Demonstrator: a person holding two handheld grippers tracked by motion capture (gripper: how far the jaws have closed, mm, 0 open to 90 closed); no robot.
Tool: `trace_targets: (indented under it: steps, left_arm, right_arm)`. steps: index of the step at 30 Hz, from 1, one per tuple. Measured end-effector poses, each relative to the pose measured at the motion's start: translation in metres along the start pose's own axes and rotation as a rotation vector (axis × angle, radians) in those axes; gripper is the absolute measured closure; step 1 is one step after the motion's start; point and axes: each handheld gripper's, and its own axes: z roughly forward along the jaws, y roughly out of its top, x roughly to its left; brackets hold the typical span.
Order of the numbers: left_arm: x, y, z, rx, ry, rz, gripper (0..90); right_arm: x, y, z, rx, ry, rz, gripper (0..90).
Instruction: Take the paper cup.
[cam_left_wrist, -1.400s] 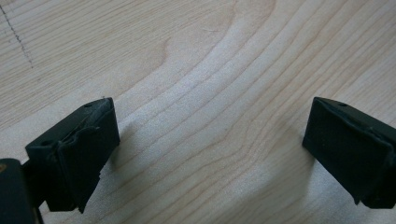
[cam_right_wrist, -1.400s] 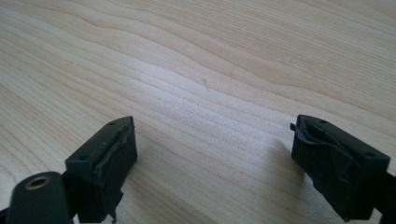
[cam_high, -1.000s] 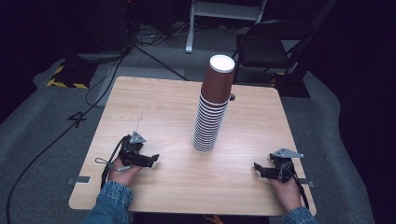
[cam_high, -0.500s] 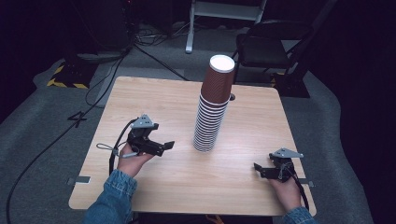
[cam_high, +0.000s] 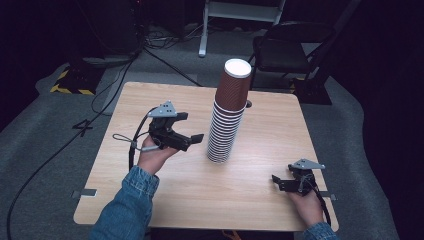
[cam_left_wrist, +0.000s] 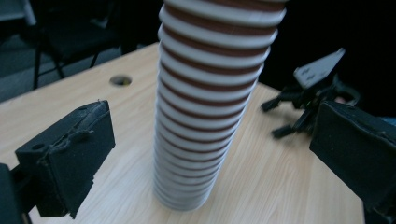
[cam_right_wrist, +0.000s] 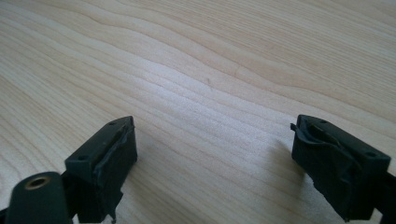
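Cup stack (cam_high: 229, 112): reddish-brown ribbed sides w/ white rims, so brown/white stripes; top white. Bench (cam_high: 260, 195): pale wood grain. Left hand-held gripper (cam_high: 188, 131) & right hand-held gripper (cam_high: 278, 181): black, each w/ grey plate. Sleeve (cam_high: 127, 202): blue denim. Floor (cam_high: 45, 135): grey carpet; yellow/black hazard tape (cam_high: 62, 82).

Right gripper (cam_right_wrist: 215, 154) jaws spread wide over bare wooden table (cam_right_wrist: 210, 70)
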Motion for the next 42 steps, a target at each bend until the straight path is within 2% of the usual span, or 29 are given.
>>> trace_targets:
  steps: [7,13,18,22,25,29,33,39,42]
  left_arm:
    - [-0.010,0.026,0.020,-0.005,-0.017,0.037,0.0]
    - [-0.009,0.039,0.033,-0.022,-0.009,0.049,0.0]
    - [-0.004,0.044,0.043,-0.016,-0.021,0.031,0.0]
    - [-0.001,0.046,0.052,-0.039,-0.037,0.029,0.0]
    - [0.000,0.048,0.060,-0.030,-0.045,0.038,0.0]
    - [0.001,0.050,0.070,-0.033,-0.049,0.031,0.0]
    - [0.000,0.052,0.077,-0.042,-0.040,0.041,0.0]
    - [0.000,0.051,0.079,-0.051,-0.046,0.045,1.4]
    - [0.001,0.051,0.078,-0.054,-0.046,0.050,1.8]
  right_arm:
    - [0.001,-0.001,-0.001,0.001,-0.001,0.002,14.4]
    - [0.002,-0.001,-0.001,0.000,0.002,-0.002,14.3]
    - [0.002,-0.001,-0.001,0.001,0.003,-0.003,14.4]
    - [0.002,-0.001,-0.001,0.001,0.003,-0.002,14.4]
    - [0.002,-0.001,-0.001,0.000,0.003,-0.002,14.4]
    - [0.002,-0.001,-0.001,0.001,0.003,-0.002,14.4]
    - [0.002,-0.001,-0.001,0.000,0.005,-0.003,14.6]
    - [0.004,0.005,-0.001,0.039,0.017,-0.012,15.1]
    - [0.007,0.009,-0.004,0.027,0.024,-0.026,15.0]
